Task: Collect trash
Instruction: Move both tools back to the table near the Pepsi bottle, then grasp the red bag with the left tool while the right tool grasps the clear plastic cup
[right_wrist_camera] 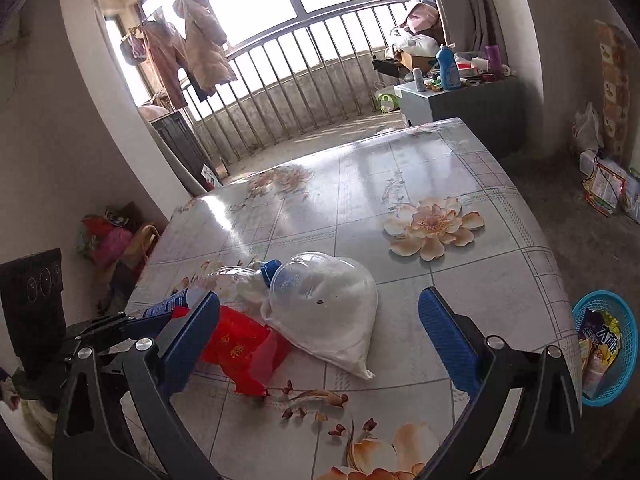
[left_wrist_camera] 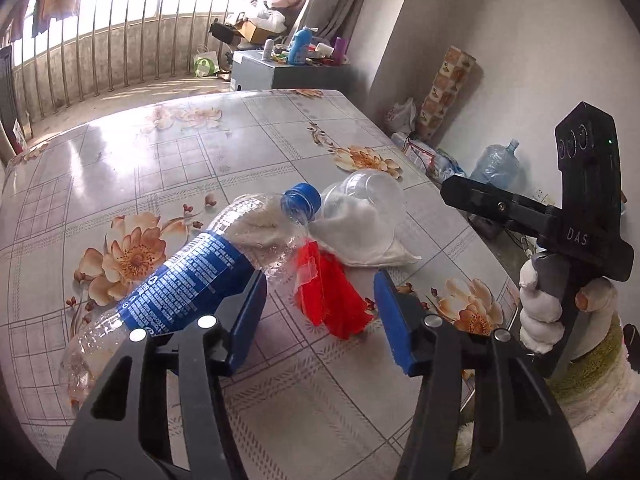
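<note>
A crushed clear bottle (left_wrist_camera: 192, 276) with a blue label and blue cap lies on the floral table (left_wrist_camera: 160, 160). Beside its cap sits a clear bag (left_wrist_camera: 360, 224) holding white stuff and a clear cup. A red wrapper (left_wrist_camera: 332, 304) lies in front of them. My left gripper (left_wrist_camera: 320, 316) is open around the red wrapper, its left finger against the bottle's label. My right gripper (right_wrist_camera: 320, 340) is open above the bag (right_wrist_camera: 332, 312), with the red wrapper (right_wrist_camera: 240, 348) by its left finger and the bottle (right_wrist_camera: 236, 280) behind.
A blue basket (right_wrist_camera: 616, 392) with wrappers inside stands off the table's right edge. A hand in a white glove (left_wrist_camera: 540, 312) holds the right gripper's handle at the table's right side. A cabinet (right_wrist_camera: 460, 108) with bottles stands past the far edge.
</note>
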`<state>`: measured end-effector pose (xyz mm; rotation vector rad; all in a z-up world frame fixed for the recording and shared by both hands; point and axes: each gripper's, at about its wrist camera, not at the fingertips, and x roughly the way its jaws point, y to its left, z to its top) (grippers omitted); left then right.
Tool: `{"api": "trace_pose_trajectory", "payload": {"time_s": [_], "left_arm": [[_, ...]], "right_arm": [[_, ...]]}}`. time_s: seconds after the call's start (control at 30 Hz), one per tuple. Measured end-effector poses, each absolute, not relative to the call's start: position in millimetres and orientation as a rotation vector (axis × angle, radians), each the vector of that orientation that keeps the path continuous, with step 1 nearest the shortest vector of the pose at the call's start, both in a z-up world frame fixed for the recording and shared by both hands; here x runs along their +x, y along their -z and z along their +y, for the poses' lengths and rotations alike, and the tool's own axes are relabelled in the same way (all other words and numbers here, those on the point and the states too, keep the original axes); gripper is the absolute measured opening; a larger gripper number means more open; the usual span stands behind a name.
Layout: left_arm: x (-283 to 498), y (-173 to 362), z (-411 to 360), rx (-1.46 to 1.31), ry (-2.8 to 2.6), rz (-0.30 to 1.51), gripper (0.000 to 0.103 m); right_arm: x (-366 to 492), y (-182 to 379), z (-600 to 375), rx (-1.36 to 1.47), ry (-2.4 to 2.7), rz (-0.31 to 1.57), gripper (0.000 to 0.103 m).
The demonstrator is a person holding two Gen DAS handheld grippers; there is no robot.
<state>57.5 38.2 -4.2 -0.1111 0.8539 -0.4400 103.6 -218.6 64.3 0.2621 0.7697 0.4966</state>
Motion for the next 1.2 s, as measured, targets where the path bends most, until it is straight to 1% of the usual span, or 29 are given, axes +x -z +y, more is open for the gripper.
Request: {"api": "trace_pose_trajectory", "payload": {"time_s": [0.13, 0.3, 0.4, 0.5, 0.53, 0.57, 0.7, 1.2], "left_arm": [[66.3, 12.2, 40.6, -0.146, 0.446, 0.876, 0.036], [70.2, 19.8, 38.6, -0.148, 0.444, 0.893, 0.016], [71.3, 22.4, 39.5, -0.151, 0.440, 0.902, 0.010], [70.5, 22.2, 40.3, -0.150, 0.433, 0.899, 0.007], [70.4, 21.9, 40.0, -0.151, 0.434, 0.898, 0.006], [70.1, 21.7, 39.7, -0.150, 0.436, 0.897, 0.006], [66.1, 17.0, 39.1, -0.140, 0.438, 0.885, 0.005], [50.8, -10.6, 41.8, -0.137, 0.475, 0.813, 0.004]], "right_arm": [[116.7, -55.2, -204.1, 0.224, -0.521, 0.802, 0.093], [134.3, -44.1, -187.8, 0.181, -0.536, 0.845, 0.091], [142.8, -37.5, -178.7, 0.151, -0.552, 0.865, 0.090], [148.9, -30.8, -171.4, 0.123, -0.551, 0.888, 0.085], [151.0, -28.2, -169.5, 0.120, -0.548, 0.901, 0.081], [152.5, -25.8, -168.9, 0.119, -0.541, 0.914, 0.075], [151.6, -24.5, -175.2, 0.168, -0.540, 0.918, 0.074], [106.9, -53.0, -253.7, 0.423, -0.396, 0.798, 0.074]]}}
